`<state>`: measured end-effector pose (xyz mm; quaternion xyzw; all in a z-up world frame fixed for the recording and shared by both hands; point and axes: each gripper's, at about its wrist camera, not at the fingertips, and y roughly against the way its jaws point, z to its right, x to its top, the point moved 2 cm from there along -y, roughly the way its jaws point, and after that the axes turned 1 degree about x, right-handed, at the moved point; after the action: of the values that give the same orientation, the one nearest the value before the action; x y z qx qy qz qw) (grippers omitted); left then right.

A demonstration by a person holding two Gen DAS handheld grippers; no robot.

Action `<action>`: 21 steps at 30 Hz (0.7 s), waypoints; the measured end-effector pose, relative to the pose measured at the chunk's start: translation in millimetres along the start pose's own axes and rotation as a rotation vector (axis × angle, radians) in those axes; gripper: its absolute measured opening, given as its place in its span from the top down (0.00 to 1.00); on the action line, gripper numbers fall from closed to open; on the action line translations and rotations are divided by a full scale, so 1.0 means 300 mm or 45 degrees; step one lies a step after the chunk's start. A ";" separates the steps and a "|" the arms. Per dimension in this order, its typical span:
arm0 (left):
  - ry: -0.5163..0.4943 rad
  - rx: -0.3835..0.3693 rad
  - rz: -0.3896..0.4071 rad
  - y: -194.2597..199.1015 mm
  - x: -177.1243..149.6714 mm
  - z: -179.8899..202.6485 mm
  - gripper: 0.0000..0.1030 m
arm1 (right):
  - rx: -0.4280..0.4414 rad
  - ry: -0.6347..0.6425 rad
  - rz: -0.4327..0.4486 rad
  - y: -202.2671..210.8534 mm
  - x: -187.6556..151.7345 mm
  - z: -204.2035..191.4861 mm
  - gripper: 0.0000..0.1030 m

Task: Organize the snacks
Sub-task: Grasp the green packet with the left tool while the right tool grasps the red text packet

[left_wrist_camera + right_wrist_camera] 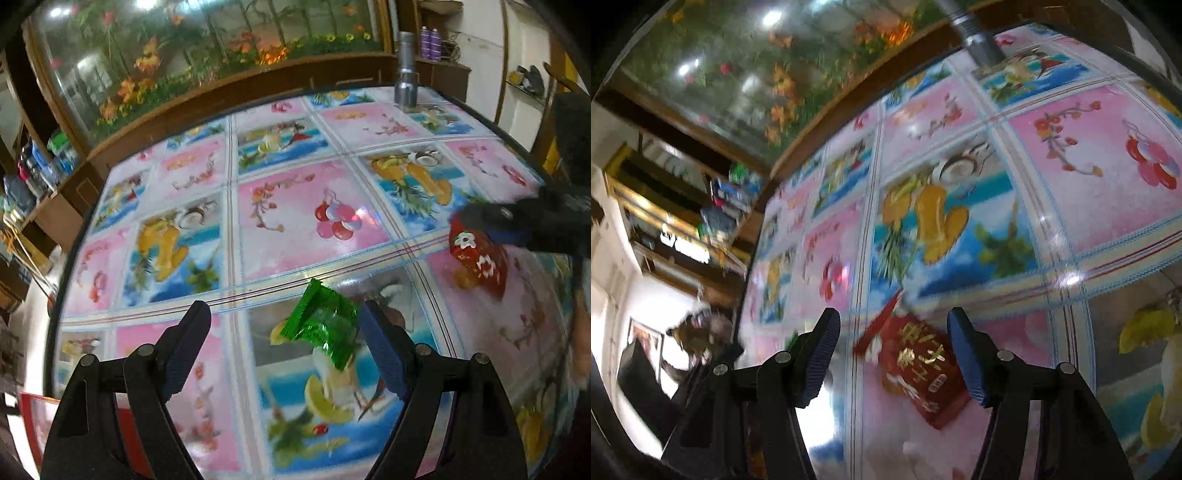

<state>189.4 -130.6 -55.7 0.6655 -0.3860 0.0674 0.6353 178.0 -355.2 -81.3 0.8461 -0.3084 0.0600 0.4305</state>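
Left wrist view: the left gripper stands wide and empty over the bench; the green packet lies just ahead, nearer its right finger, long axis slanting across the gap. Right wrist view: the right gripper is also wide, holding nothing; the red packet lies between its fingers, long axis slanting toward the right one
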 end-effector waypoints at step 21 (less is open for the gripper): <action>0.023 -0.105 0.040 -0.061 -0.032 0.049 0.45 | -0.623 0.572 0.059 -0.065 -0.114 -0.164 0.62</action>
<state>187.8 -141.7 -78.4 0.6319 -0.3931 0.0676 0.6645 170.0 -292.8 -76.7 0.6761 -0.2301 0.1790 0.6767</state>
